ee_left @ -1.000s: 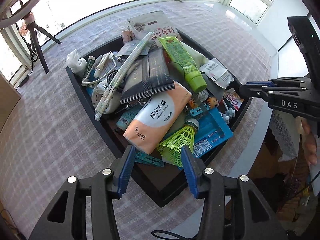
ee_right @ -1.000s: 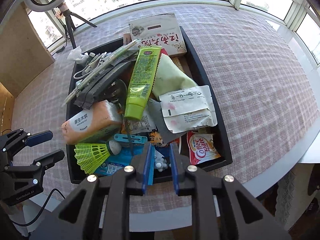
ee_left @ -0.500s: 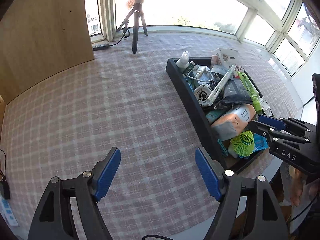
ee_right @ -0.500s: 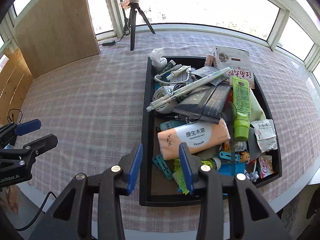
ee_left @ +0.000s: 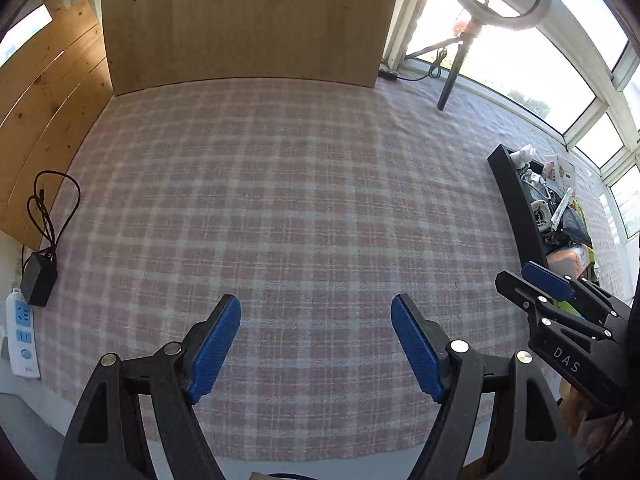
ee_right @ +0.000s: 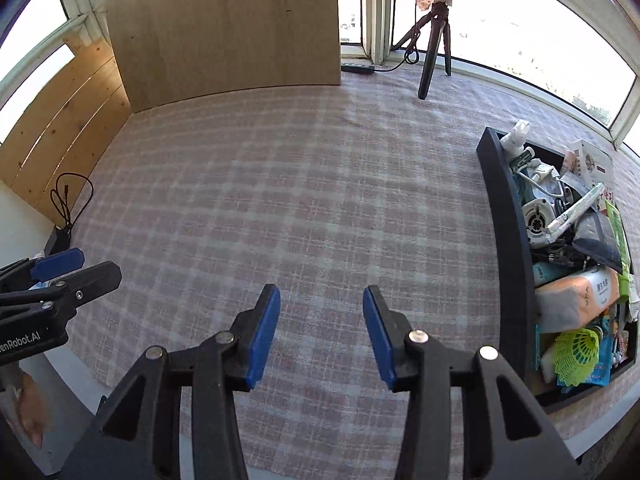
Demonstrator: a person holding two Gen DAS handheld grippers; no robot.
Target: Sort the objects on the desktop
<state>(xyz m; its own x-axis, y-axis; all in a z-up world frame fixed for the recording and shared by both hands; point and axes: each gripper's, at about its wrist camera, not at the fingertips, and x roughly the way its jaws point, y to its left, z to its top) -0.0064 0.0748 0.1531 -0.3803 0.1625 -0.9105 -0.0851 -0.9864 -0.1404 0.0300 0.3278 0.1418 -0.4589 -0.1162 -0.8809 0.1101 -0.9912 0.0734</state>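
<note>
checked pink-and-white cloth (ee_left: 280,208) covered the tabletop, backed by a pale wooden board (ee_left: 240,20) and slatted wood on the far left, with bright windows along the right. at the left edge of the cloth lay a black adapter (ee_left: 38,284) with a looped cable and a white power strip (ee_left: 22,334), partly cut off by the frame. further right, a ring light on a tripod (ee_right: 434,32) stood by the window, its ring cropped at the top.

the left gripper (ee_left: 316,344) pointed steeply down over bare cloth, its blue pads spread wide with nothing between them. the right gripper (ee_right: 322,330) hung just to its right in the same downward tilt; its jaws had just been opening and stood apart, also with nothing between them. in each wrist view the other gripper poked in from the side, and part of a hand showed blurred at the lower corner.

the black tray (ee_right: 508,240) sat at the right end of the table, well apart from both grippers, heaped with desktop objects: an orange tissue pack (ee_right: 576,296), a yellow-green shuttlecock (ee_right: 576,354), a green tube and white cables. most of the pile overlapped too tightly to tell apart, and the left wrist view showed only a sliver of it. a broad stretch of open cloth lay between the board, the tray and the table's near edge.
</note>
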